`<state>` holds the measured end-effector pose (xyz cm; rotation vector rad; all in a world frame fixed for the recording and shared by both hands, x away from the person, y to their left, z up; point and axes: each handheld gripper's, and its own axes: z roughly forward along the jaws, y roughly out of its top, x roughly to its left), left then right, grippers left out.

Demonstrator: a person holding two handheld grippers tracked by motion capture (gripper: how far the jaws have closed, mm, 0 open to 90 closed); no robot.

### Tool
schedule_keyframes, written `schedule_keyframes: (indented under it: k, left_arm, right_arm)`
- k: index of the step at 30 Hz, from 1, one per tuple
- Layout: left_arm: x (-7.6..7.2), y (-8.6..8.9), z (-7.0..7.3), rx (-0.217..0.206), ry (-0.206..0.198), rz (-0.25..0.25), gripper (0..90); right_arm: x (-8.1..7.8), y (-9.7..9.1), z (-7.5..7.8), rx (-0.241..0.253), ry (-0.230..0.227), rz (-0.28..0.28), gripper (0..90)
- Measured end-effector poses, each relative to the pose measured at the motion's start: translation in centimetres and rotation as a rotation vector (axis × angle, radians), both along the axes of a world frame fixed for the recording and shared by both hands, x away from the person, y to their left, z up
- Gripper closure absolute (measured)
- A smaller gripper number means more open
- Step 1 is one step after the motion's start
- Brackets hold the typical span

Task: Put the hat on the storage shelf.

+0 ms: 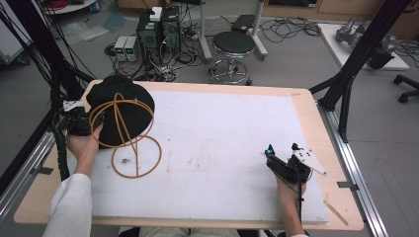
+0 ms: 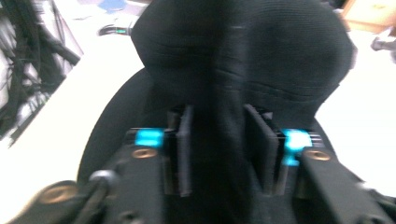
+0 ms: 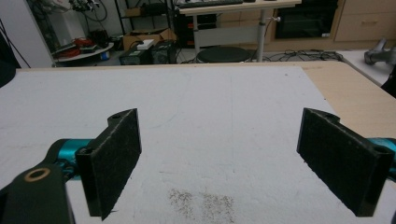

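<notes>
A black cloth hat (image 1: 121, 106) is draped over an orange wire stand (image 1: 137, 157) at the table's left rear. The stand's round base ring lies on the white mat (image 1: 222, 128). My left gripper (image 1: 95, 121) meets the hat from the left. In the left gripper view the black hat (image 2: 243, 51) bulges ahead, and a fold of it is pinched between the pads of the left gripper (image 2: 217, 116). My right gripper (image 1: 282, 148) rests on the mat at the near right. In its own view the right gripper (image 3: 219, 135) stands open with nothing between the pads.
The mat covers most of a wooden table (image 1: 326, 133). Black frame struts (image 1: 346, 94) rise by its right edge, with more struts and cables on the left. Beyond the far edge stand a stool (image 1: 233, 44) and computer cases (image 1: 158, 29) on the floor.
</notes>
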<state>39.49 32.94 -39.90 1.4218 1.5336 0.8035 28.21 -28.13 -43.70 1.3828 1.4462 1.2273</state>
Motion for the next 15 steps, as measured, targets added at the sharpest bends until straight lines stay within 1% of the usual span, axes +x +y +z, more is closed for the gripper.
schedule_keyframes:
  k: [1,2,3,4,5,6,7,9,10,12,13,15]
  left_arm:
    - [0.0,0.0,0.0,0.0,0.0,0.0,72.4]
    - [-0.01,-0.28,-0.03,0.006,0.002,0.013,73.6]
    - [-0.01,-0.28,-0.03,0.006,0.002,0.013,75.7]
    - [-0.08,-0.33,-0.09,-0.013,0.009,0.026,78.3]
    - [-0.06,-0.24,-0.12,-0.034,0.013,0.024,80.9]
    - [-0.07,-0.12,-0.13,-0.046,0.018,0.023,83.2]
    - [-0.07,-0.12,-0.13,-0.046,0.018,0.023,85.7]
    - [-0.1,0.13,-0.13,-0.063,0.02,0.013,87.0]
    - [-0.15,0.18,-0.12,-0.053,0.016,0.006,87.2]
    - [-0.19,0.05,-0.14,-0.032,0.006,0.007,87.3]
    - [-0.19,0.05,-0.14,-0.032,0.006,0.007,87.2]
    - [-0.16,-0.08,-0.23,-0.024,-0.007,-0.012,87.3]
  right_arm:
    - [-0.01,0.02,0.0,0.002,0.002,0.0,12.9]
    - [-0.01,0.03,0.0,0.002,0.002,-0.001,12.9]
    - [-0.01,0.03,0.0,0.002,0.002,-0.001,12.9]
    - [-0.01,0.02,0.01,-0.002,0.0,-0.001,12.9]
    - [-0.01,0.05,0.0,0.0,0.0,-0.002,12.9]
    - [0.0,0.06,-0.01,-0.001,0.001,-0.001,12.9]
    - [-0.01,0.08,-0.01,-0.002,0.002,-0.002,12.9]
    - [-0.03,0.08,0.0,-0.005,0.001,-0.002,12.9]
    - [-0.02,0.09,-0.01,-0.004,0.001,-0.003,12.9]
    - [0.02,0.07,-0.02,-0.006,0.001,-0.002,12.9]
    - [0.0,0.08,-0.02,-0.004,0.002,-0.003,12.9]
    - [-0.04,0.09,0.01,-0.009,0.0,-0.008,12.9]
